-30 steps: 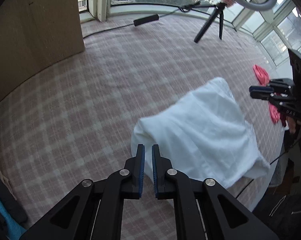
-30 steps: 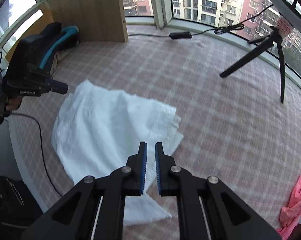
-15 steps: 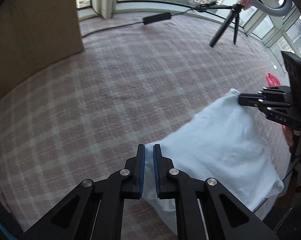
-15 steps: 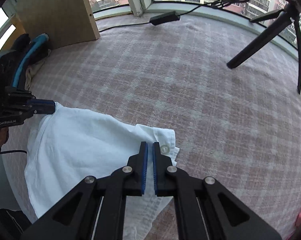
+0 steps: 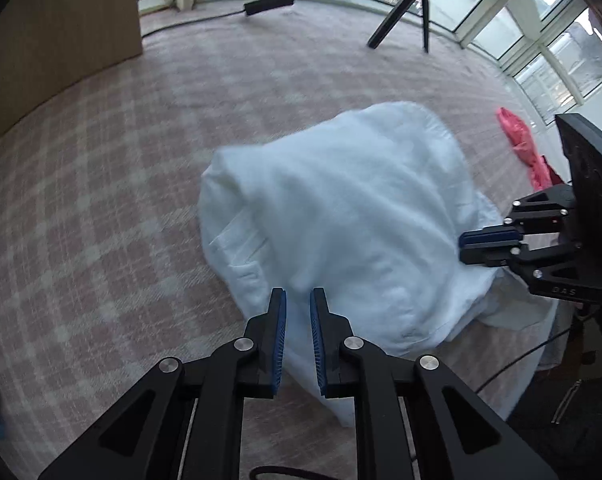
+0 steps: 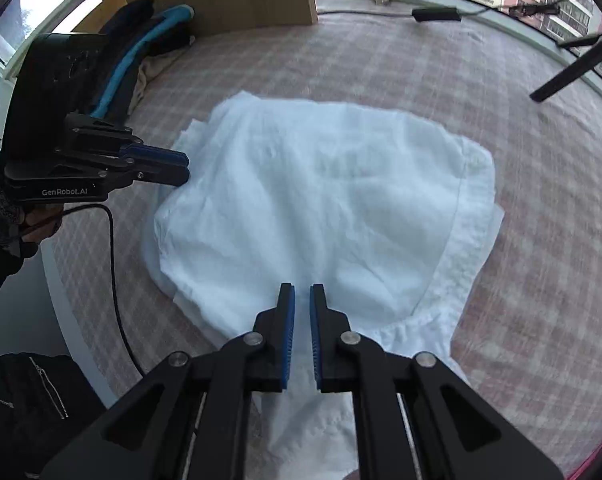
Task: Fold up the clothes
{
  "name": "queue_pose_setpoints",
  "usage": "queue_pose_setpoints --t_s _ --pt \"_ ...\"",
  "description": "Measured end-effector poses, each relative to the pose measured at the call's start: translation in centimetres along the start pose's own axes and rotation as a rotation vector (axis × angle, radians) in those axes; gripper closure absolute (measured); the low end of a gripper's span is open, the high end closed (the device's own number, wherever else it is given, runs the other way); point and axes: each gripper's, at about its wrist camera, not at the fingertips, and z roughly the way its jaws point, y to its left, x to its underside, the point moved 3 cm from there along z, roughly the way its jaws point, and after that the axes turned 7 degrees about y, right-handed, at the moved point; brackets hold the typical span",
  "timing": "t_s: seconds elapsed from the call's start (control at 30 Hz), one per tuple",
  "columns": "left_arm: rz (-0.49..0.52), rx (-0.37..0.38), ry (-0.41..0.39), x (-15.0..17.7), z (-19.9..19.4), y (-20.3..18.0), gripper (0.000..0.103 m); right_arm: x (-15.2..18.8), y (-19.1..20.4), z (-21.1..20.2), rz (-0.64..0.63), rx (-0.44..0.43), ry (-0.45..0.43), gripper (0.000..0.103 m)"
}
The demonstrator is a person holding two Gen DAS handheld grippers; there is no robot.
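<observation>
L gripper (image 5: 298, 292): pads a narrow gap apart, just been opening a bit, nothing clamped. Only white cloth shows thru the gap, lying underneath. It points steeply down over the near edge of the shirt (image 5: 341, 208). In the R wrist view the L gripper (image 6: 187, 166) comes in from the left w/ its tip at the shirt's left edge. Can't tell if it touches. A hand (image 6: 41, 220) grips it from below, and a black cable (image 6: 113, 280) trails down from there.

R gripper (image 6: 302, 286): pads all but together w/ a thin slit, also just eased open a hair, nothing btw them. It hangs over the shirt's near hem. In the L wrist view the R gripper (image 5: 463, 246) sits at the shirt's right edge, tip over the cloth.

The shirt (image 6: 321, 184) is white and lies in a rumpled, roughly squarish heap on the pink plaid sheet (image 5: 101, 200), near the sheet's front edge, w/ a seamed band curving down its right side.

Further out:
- A red cloth (image 5: 519, 140) is bunched to the right, apart from the shirt.
- A wood panel (image 5: 61, 20) stands at back left.
- A black-and-blue bundle (image 6: 141, 48) lies beside the panel.
- A black tripod (image 5: 405, 12) and a black brick (image 5: 269, 3) on a cord sit by the windows.
- Apartment blocks show outside.
</observation>
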Motion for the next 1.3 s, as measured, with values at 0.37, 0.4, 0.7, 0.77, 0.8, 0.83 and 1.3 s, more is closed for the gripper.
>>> queue_pose_setpoints --t_s 0.37,0.4,0.7,0.77,0.8,0.83,1.3 --pt "0.008 0.112 -0.109 -0.4 -4.8 -2.7 0.095 1.5 1.6 -2.8 -0.016 -0.008 -0.046 0.095" --pt "0.028 0.141 -0.106 -0.6 -4.6 -3.8 0.092 1.6 1.8 -2.4 -0.017 -0.001 -0.039 0.095" --pt "0.037 0.159 0.039 0.8 1.8 -4.5 0.101 3.3 0.2 0.3 0.024 -0.023 0.028 0.094" --pt "-0.001 0.155 0.016 0.8 0.1 -3.6 0.101 3.3 -0.4 -1.1 0.036 -0.022 0.004 0.094" --pt "-0.018 0.142 0.0 0.8 -0.8 -3.2 0.098 3.3 -0.8 -1.9 0.046 -0.012 -0.018 0.094" --pt "-0.034 0.107 -0.025 0.8 -1.7 -2.7 0.094 3.2 -1.1 -2.8 0.055 -0.003 -0.04 0.094" --pt "-0.382 0.098 -0.004 -1.1 -1.0 1.1 0.057 -0.6 -8.5 -3.0 0.325 0.053 -0.146 0.06"
